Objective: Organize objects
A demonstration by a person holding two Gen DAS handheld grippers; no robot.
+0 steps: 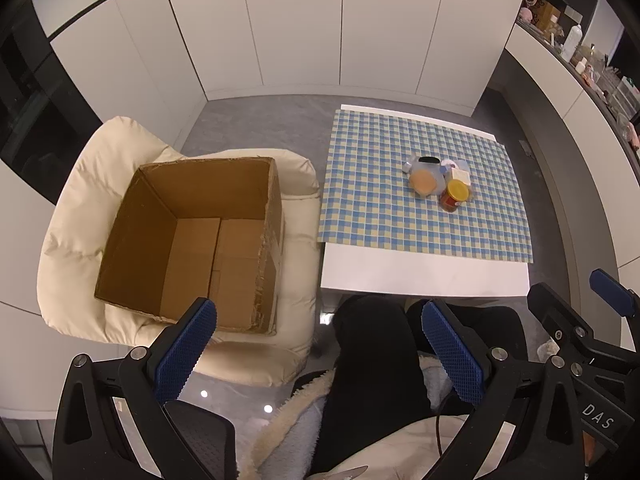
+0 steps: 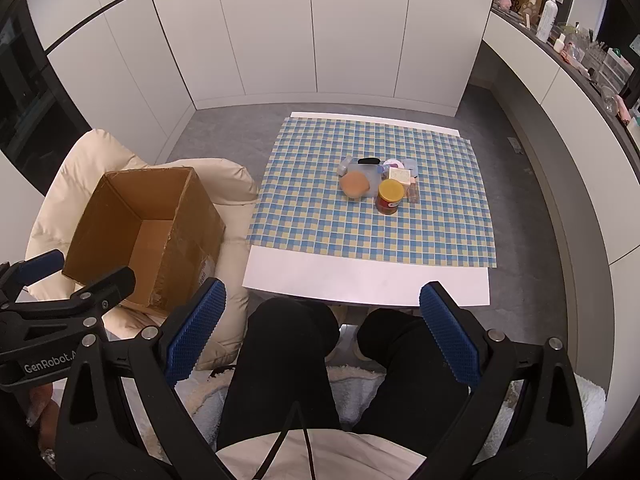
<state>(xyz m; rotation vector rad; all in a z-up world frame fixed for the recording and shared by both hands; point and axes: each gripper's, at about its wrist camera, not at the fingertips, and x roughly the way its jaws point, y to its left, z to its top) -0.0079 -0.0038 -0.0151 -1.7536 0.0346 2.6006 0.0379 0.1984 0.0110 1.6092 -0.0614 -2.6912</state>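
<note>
A small pile of objects sits mid-cloth on a low white table point(image 2: 360, 284): a red jar with a yellow lid point(image 2: 389, 196) point(image 1: 455, 195), a clear tub with an orange-brown lid point(image 2: 354, 184) point(image 1: 424, 181), a cream box point(image 2: 400, 175), a black item point(image 2: 369, 160) and other small things. An empty brown cardboard box point(image 1: 192, 240) point(image 2: 148, 228) stands open on a cream cushioned seat to the left. My left gripper point(image 1: 320, 354) and right gripper point(image 2: 322, 330) hover open above the person's lap, well short of the pile, nothing between their blue pads.
The table carries a blue-and-yellow checked cloth point(image 2: 372, 216). The person's black-trousered knees point(image 2: 288, 340) sit under the near table edge. White cabinet doors point(image 2: 320, 32) line the far wall; a cluttered counter point(image 2: 580, 48) runs along the right. Grey floor surrounds the table.
</note>
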